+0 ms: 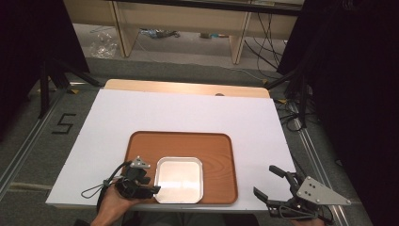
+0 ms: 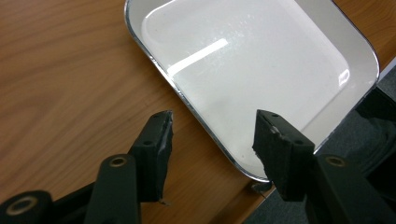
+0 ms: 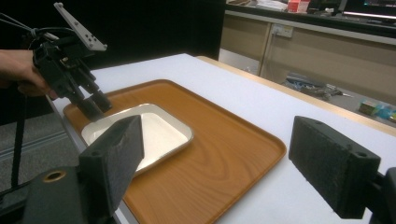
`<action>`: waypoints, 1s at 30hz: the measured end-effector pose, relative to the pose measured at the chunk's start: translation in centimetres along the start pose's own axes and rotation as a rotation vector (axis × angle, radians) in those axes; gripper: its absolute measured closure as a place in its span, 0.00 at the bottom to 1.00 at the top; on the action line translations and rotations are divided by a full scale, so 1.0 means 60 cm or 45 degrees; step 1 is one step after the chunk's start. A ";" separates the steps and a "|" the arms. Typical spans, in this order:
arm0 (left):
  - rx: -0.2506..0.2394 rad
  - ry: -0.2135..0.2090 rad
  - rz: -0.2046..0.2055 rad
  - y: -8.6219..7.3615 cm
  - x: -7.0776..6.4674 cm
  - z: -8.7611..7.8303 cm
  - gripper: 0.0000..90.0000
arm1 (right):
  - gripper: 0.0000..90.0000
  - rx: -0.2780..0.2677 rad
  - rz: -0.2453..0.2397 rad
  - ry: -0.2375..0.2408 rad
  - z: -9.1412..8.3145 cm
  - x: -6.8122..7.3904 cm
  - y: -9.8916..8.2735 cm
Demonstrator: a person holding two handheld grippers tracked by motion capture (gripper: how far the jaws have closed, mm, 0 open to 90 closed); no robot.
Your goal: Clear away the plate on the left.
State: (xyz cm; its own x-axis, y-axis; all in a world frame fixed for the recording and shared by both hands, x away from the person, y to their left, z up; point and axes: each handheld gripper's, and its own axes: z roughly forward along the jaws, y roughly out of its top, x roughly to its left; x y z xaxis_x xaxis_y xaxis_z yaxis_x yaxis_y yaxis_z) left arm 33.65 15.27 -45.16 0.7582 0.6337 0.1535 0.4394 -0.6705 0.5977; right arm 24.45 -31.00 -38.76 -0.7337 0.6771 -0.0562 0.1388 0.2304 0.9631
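A white square plate (image 1: 179,180) with a shiny rim lies empty at the front of a brown wooden tray (image 1: 181,141). My left gripper (image 1: 151,184) is open at the plate's left edge. In the left gripper view, my left gripper (image 2: 212,133) straddles the rim of the plate (image 2: 252,60), one jaw over the tray (image 2: 70,84) and the other over the plate. Whether the jaws touch the plate I cannot tell. My right gripper (image 1: 263,180) is wide open and holds nothing, off the table's front right corner. In its own view, my right gripper (image 3: 217,154) faces the tray (image 3: 219,140), the plate (image 3: 159,133) and the left gripper (image 3: 93,105).
The tray rests on a white table cover (image 1: 179,113), with a strip of wooden tabletop (image 1: 188,87) at the far edge. A hand (image 1: 110,205) holds the left gripper at the front edge. Black curtains flank the table; desk legs and cables lie beyond.
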 end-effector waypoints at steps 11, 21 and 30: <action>-0.083 0.211 0.014 -0.002 0.021 -0.017 0.45 | 0.21 -0.018 -0.025 -0.008 0.001 -0.002 0.000; -0.145 0.145 0.017 -0.004 0.034 -0.033 0.44 | 0.21 -0.017 -0.025 -0.009 0.001 -0.002 0.000; -0.354 -0.080 -0.612 -0.011 -0.016 -0.061 0.36 | 0.21 -0.017 -0.025 -0.008 0.001 -0.002 0.000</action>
State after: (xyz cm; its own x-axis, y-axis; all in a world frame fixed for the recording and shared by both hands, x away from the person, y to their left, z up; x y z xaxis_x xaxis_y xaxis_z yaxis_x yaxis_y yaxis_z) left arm 30.85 16.50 -42.79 0.5348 0.8132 -0.2297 0.6055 -0.1791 0.7754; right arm 24.57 -31.04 -38.76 -0.7322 0.6768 -0.0764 0.1156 0.2340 0.9653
